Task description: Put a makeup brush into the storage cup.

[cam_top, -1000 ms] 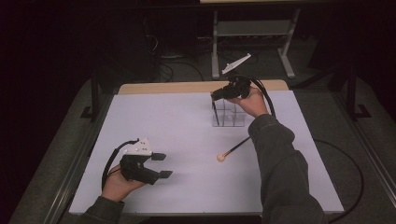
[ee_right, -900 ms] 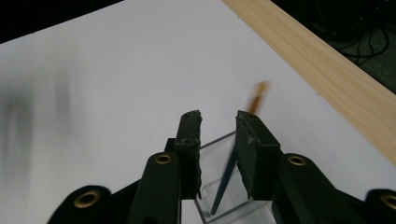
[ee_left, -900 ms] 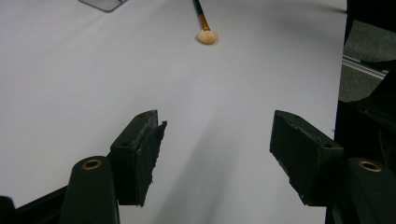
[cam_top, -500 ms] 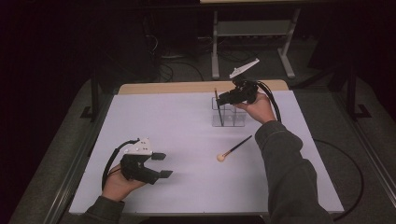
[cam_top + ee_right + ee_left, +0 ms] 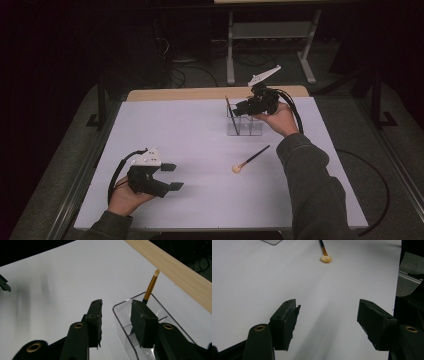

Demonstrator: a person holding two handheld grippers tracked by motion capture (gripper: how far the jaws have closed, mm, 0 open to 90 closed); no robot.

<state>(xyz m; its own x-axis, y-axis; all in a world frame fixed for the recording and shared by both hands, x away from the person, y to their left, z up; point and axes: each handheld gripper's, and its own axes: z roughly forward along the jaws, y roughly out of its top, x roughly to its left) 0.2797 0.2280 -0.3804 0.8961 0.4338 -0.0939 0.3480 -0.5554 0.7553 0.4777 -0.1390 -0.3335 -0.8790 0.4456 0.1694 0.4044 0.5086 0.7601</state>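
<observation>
Brushes are going into the clear holder (image 5: 150, 322): one brush (image 5: 150, 288) stands beyond our right gripper's (image 5: 117, 315) just-opening, empty jaws, so next our wide-open left gripper (image 5: 327, 320) must reach the brush (image 5: 325, 255) lying ahead

Holder (image 5: 245, 125) at far middle of surface (image 5: 190, 135); one brush (image 5: 230, 114) standing in holder; second brush (image 5: 250, 160) lying on surface nearer, just right.
</observation>
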